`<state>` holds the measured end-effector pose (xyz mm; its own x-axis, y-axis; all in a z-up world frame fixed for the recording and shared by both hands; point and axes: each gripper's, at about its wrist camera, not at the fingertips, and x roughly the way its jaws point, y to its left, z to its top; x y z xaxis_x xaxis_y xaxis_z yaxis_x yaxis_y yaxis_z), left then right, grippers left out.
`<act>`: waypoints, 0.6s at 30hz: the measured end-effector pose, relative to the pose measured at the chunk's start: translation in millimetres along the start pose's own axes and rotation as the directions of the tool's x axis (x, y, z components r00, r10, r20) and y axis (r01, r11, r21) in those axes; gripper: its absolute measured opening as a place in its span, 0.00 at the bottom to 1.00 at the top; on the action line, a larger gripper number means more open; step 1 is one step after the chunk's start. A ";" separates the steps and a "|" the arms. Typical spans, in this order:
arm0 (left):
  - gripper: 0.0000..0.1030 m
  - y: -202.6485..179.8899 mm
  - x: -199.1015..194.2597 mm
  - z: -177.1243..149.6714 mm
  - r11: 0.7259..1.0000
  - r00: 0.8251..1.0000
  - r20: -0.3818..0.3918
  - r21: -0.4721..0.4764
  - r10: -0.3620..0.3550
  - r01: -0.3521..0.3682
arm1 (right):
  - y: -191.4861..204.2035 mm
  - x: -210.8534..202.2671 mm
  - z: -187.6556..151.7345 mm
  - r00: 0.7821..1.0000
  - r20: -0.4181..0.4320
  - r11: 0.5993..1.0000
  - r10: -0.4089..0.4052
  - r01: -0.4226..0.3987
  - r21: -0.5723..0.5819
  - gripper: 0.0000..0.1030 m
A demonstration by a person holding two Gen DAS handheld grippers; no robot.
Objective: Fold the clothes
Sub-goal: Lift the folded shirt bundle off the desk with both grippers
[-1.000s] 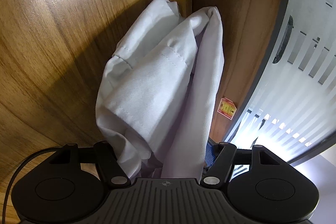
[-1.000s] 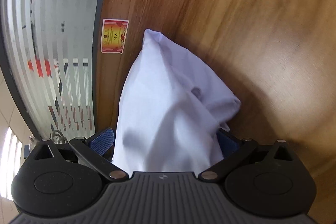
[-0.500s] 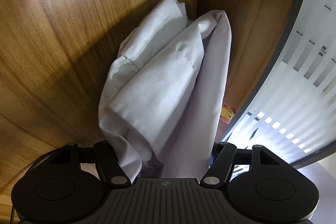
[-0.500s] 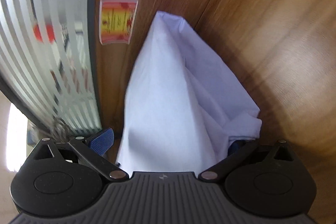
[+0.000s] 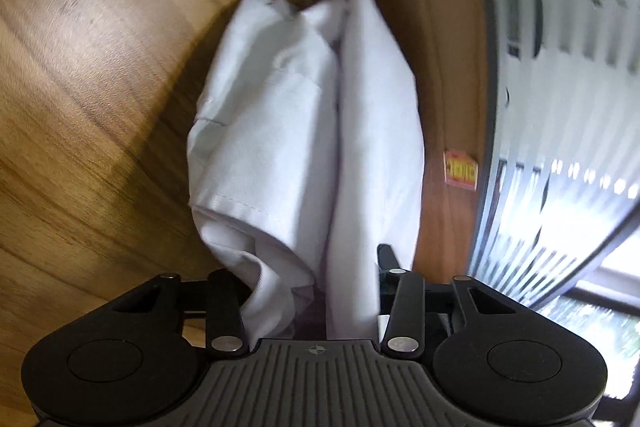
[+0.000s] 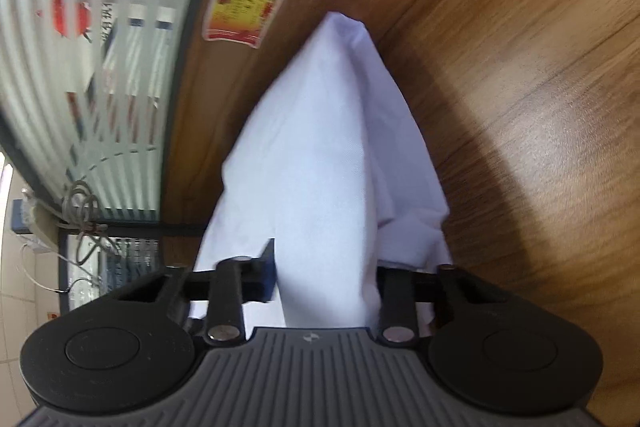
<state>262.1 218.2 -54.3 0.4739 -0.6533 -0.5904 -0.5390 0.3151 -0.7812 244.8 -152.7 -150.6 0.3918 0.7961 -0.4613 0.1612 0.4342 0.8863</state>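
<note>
A: Where is the garment?

B: A white garment (image 5: pixel 308 147) hangs bunched between both grippers, its far end draping onto the wooden desk (image 5: pixel 100 87).

A: And the jaws?

B: The left gripper (image 5: pixel 312 291) has its jaws closing, with folds of cloth between them. The right gripper (image 6: pixel 324 279) also has its jaws closing, pinching a ridge of the fabric (image 6: pixel 320 167).

A: Around it?

B: A red and yellow sticker (image 6: pixel 248 1) sits on the desk near a frosted striped glass partition (image 6: pixel 80 67).
</note>
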 end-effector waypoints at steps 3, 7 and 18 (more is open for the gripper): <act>0.38 -13.0 -2.5 -13.0 0.997 1.000 0.008 0.066 0.027 -0.027 | 6.6 -10.9 -6.2 1.000 0.016 1.000 -0.005 0.006 -0.028 0.24; 0.37 -37.0 -8.7 -31.9 0.983 0.998 0.004 0.173 0.060 -0.059 | 11.7 -34.8 -18.7 0.999 0.041 0.999 -0.010 0.012 -0.052 0.22; 0.33 -73.2 -14.8 -148.5 0.855 0.985 -0.048 0.504 0.164 -0.118 | 21.7 -130.8 -88.1 0.988 0.155 0.998 0.007 0.002 -0.061 0.21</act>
<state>191.1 102.5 41.8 0.3447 -0.6253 -0.7001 -0.1656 0.6937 -0.7010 117.2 -210.3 -74.7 0.5282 0.7244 -0.4430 0.1069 0.4609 0.8810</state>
